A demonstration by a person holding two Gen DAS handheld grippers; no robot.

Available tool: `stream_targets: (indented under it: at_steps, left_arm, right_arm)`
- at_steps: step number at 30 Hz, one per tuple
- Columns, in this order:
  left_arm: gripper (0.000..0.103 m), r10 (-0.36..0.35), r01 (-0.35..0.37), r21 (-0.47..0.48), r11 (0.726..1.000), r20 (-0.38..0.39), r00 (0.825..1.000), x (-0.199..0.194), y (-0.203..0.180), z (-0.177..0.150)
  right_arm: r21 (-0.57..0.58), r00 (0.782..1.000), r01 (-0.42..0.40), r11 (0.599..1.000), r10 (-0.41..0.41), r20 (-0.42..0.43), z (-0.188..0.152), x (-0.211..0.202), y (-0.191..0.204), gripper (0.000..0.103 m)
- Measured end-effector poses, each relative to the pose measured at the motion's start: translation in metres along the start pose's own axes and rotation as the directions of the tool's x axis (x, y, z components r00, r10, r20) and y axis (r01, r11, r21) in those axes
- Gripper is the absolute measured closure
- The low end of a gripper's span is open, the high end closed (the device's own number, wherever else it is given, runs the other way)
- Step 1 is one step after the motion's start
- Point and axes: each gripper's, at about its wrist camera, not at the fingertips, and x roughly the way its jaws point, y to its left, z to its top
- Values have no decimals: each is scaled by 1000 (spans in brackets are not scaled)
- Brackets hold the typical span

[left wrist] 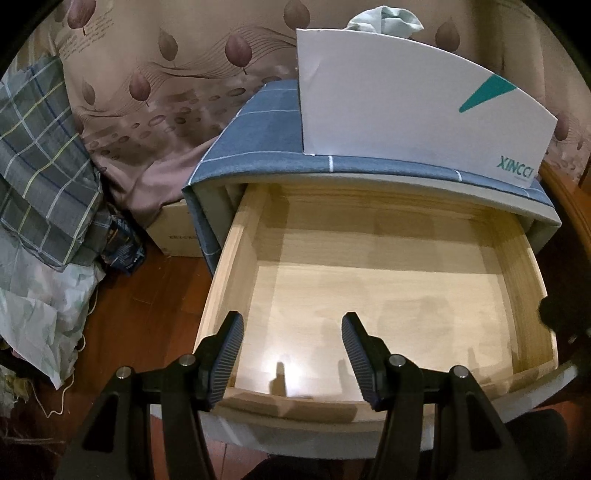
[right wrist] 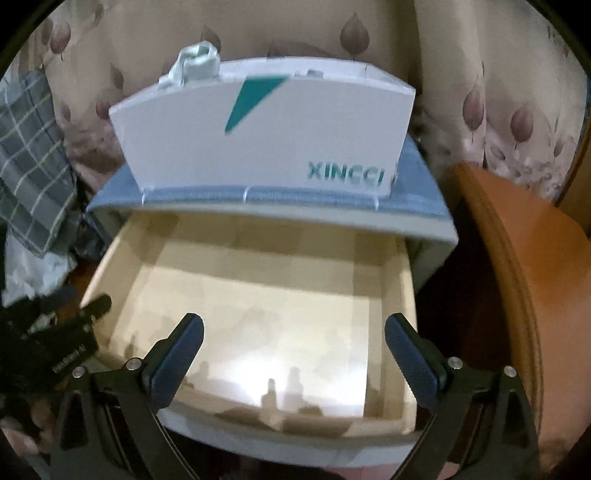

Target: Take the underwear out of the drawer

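Underwear (left wrist: 384, 20) (pale green) sat bunched in a white box (left wrist: 417, 110) atop the cabinet, above the pulled-out wooden drawer (left wrist: 524, 273). The left gripper (left wrist: 291, 354) and right gripper (right wrist: 293, 354) hovered over the drawer, jaws spread wide, gripping nothing.

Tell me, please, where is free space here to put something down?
The drawer floor is bare between its four wooden walls. Both the left gripper and right gripper hang open over it. The cabinet top is crowded by the white box, leaving only a strip at its left.
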Motion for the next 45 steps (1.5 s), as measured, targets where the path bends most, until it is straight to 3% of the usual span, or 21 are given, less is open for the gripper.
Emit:
stream_targets:
  at_steps: [9, 21, 45]
  left_arm:
    - [46, 3, -3, 17, 1000, 5, 1000, -4, -6, -4]
    - [46, 12, -12, 38, 999, 7, 1000, -5, -10, -6]
    - [46, 11, -12, 54, 998, 11, 1000, -6, -12, -8]
  right_arm:
    - [10, 998, 18, 1000, -18, -55, -22, 12, 5, 6]
    - [44, 994, 19, 999, -14, -110, -25, 25, 1, 6]
    - [36, 990, 35, 999, -30, -141, -25, 30, 5, 6]
